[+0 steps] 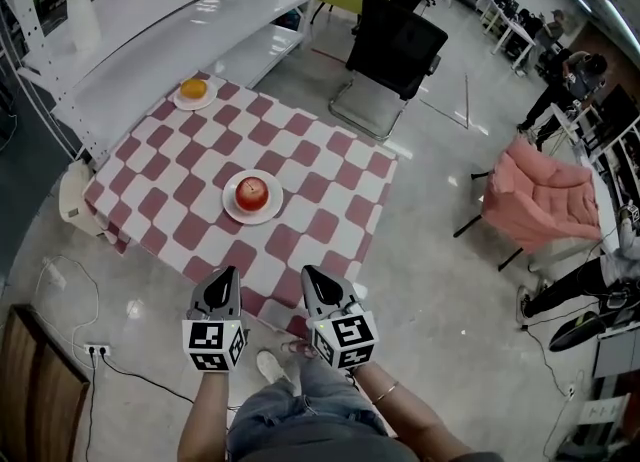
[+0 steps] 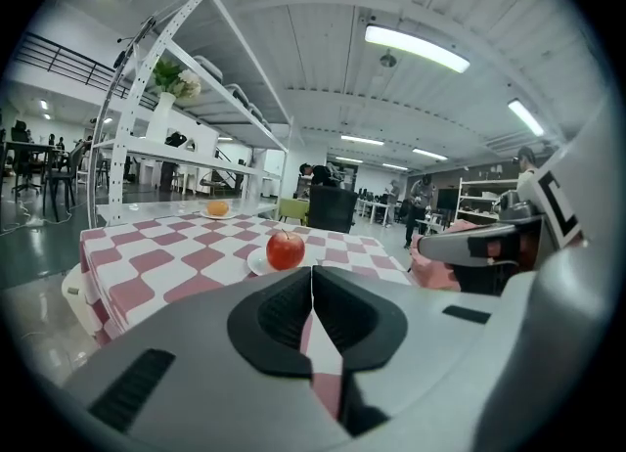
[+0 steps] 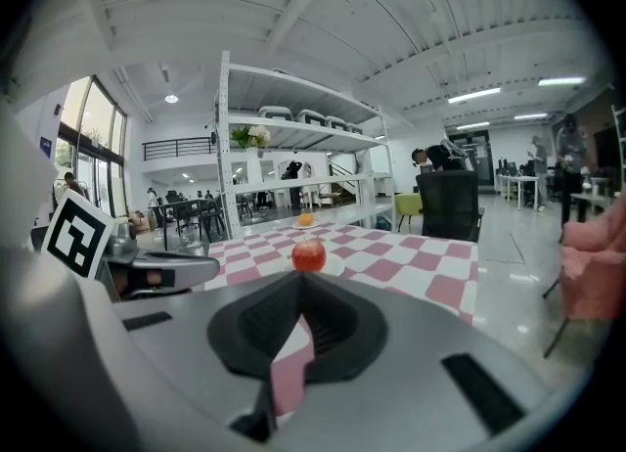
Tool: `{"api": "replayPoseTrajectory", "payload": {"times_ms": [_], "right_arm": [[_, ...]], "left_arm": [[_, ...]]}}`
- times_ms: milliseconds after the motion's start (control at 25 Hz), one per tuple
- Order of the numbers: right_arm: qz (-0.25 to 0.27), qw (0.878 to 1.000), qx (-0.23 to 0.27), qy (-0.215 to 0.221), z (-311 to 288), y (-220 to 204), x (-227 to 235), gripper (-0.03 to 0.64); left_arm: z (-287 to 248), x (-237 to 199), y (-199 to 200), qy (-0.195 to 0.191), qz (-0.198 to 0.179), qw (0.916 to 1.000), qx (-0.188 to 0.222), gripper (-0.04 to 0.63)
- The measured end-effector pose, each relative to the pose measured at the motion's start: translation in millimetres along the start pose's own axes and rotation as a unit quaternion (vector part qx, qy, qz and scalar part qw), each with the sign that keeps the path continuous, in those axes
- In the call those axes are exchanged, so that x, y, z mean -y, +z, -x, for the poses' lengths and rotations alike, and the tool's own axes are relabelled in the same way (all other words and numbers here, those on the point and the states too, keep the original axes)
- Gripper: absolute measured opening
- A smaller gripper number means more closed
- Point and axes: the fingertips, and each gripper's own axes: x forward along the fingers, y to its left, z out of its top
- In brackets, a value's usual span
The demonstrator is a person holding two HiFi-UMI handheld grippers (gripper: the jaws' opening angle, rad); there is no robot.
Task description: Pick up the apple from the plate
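Observation:
A red apple (image 1: 252,191) sits on a white plate (image 1: 234,212) near the middle of the table with the red-and-white checked cloth (image 1: 190,190). My left gripper (image 1: 221,274) and right gripper (image 1: 312,274) hang side by side over the table's near edge, short of the plate. Both are shut with nothing between the jaws. The apple (image 2: 286,249) shows straight ahead in the left gripper view, just above the closed jaws, and the apple (image 3: 309,255) sits likewise ahead in the right gripper view.
An orange (image 1: 194,88) lies on a second white plate at the table's far left corner. White shelving (image 1: 150,40) stands behind the table. A black chair (image 1: 395,50) is beyond the far right corner and a pink chair (image 1: 540,195) to the right.

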Motion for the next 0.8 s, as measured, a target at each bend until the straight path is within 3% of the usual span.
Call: {"api": "replayPoseTrajectory", "payload": {"times_ms": [320, 800], "right_arm": [[0.013, 1.0, 0.002, 0.021, -27.6, 14.2, 30.4, 0.009], [0.018, 0.999, -0.001, 0.051, -76.1, 31.5, 68.8, 0.01]], "left_arm": [[-42.7, -1.2, 14.7, 0.024, -0.013, 0.9996, -0.006, 0.025], [-115.3, -7.1, 29.8, 0.041, -0.032, 0.9983, -0.025, 0.207]]}}
